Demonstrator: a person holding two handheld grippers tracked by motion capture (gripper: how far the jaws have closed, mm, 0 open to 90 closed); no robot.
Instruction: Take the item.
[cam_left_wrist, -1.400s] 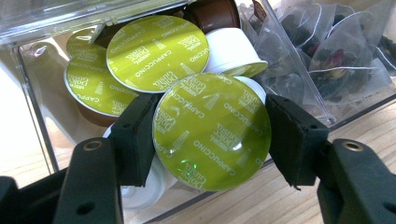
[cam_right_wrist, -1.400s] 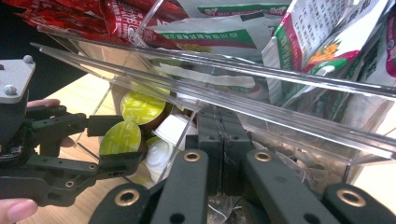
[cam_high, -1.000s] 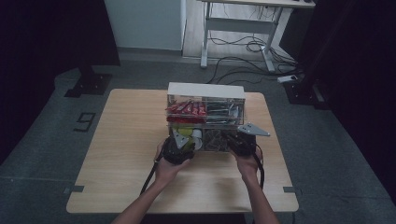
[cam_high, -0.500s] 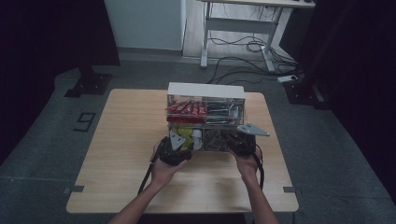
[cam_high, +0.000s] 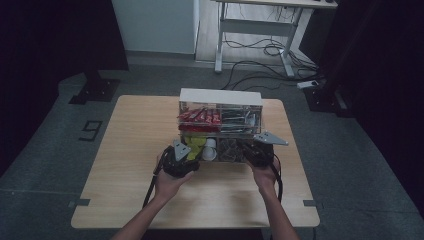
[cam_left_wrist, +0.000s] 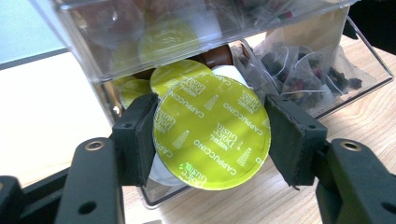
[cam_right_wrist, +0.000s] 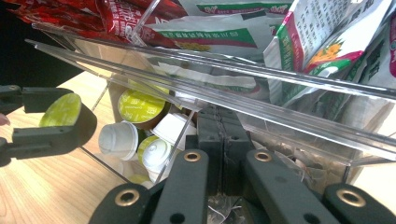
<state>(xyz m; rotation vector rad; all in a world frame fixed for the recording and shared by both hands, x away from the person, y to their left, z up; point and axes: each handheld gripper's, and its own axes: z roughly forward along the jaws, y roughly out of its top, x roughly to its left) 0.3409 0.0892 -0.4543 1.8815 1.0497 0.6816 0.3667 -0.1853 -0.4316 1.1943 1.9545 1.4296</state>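
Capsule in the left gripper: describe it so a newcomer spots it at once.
On the wooden table stands a clear organizer box; at its lower left compartment, the left gripper clamps a coffee capsule. Unlike the capsules lying inside, it sits outside the box, its lime-green foil lid reading CAPPUCCINO facing the left gripper view.

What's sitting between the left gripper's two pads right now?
In the left gripper view, a green-lidded Cappuccino capsule sits between the left gripper pads, both pressing its rim, just outside the clear organizer's drawer.

The coffee capsule (cam_left_wrist: 212, 130) has a round lime-green foil lid printed "Cappuccino" and a white body. It sits tilted between the left gripper's (cam_left_wrist: 212, 135) jaws, both pads pressing its rim, lid facing back along them.
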